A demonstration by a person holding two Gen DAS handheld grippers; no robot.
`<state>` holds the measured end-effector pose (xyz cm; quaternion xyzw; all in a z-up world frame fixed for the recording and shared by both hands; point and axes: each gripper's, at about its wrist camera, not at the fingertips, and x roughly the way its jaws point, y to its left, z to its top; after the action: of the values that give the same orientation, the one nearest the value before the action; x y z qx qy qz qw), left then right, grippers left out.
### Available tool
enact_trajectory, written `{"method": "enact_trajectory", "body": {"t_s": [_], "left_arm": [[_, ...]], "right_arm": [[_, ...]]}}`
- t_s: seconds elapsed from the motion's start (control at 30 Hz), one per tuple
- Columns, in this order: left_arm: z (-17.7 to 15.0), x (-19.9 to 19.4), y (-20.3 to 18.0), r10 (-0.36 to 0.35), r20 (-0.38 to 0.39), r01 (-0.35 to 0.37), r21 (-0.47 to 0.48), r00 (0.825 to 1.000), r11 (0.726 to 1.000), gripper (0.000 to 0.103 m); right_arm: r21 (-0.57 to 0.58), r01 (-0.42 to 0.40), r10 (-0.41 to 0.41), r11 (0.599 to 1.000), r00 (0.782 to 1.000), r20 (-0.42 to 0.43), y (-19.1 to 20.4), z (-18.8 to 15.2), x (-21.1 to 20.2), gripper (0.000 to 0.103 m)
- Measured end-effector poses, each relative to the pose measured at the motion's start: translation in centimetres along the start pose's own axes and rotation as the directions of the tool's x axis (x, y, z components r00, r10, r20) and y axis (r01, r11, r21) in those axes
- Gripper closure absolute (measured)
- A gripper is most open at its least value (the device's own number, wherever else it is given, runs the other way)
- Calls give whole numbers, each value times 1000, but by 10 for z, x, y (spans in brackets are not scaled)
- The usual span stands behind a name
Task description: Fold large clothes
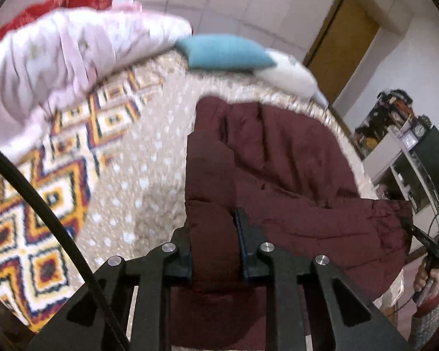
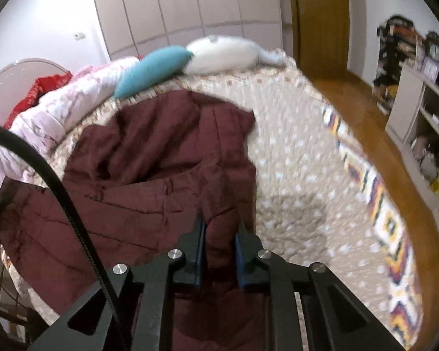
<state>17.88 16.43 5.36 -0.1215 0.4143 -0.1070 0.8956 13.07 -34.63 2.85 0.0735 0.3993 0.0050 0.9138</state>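
A large maroon padded jacket (image 1: 292,175) lies crumpled on a beige dotted bedspread (image 1: 149,158); it also shows in the right wrist view (image 2: 149,169). My left gripper (image 1: 215,234) is shut on a thick fold at the jacket's near left edge, lifted a little off the bed. My right gripper (image 2: 219,234) is shut on a fold at the jacket's near right edge, also raised. The right gripper and the hand holding it show at the far right of the left wrist view (image 1: 430,248).
A pink quilt (image 1: 58,64), a red cloth (image 1: 61,3), a teal pillow (image 1: 225,52) and a white pillow (image 1: 289,76) lie at the bed's far side. A patterned border (image 2: 389,234) runs along the bed edge. Shelves (image 2: 424,122) stand beyond the wooden floor (image 2: 365,111).
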Motion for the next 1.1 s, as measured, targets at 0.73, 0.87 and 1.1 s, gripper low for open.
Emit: {"method": "enact_trajectory", "body": {"t_s": [0.73, 0.87, 1.1], "left_arm": [[247, 209, -87, 382, 118, -395, 131, 917, 909, 80], [231, 303, -63, 471, 39, -472, 142, 881, 870, 78], [213, 363, -5, 473, -63, -473, 13, 879, 881, 64]], "right_arm": [[55, 261, -266, 964, 958, 104, 7, 243, 138, 86], [18, 355, -355, 935, 934, 24, 4, 229, 232, 86], [83, 332, -326, 940, 942, -85, -37, 199, 323, 79]]}}
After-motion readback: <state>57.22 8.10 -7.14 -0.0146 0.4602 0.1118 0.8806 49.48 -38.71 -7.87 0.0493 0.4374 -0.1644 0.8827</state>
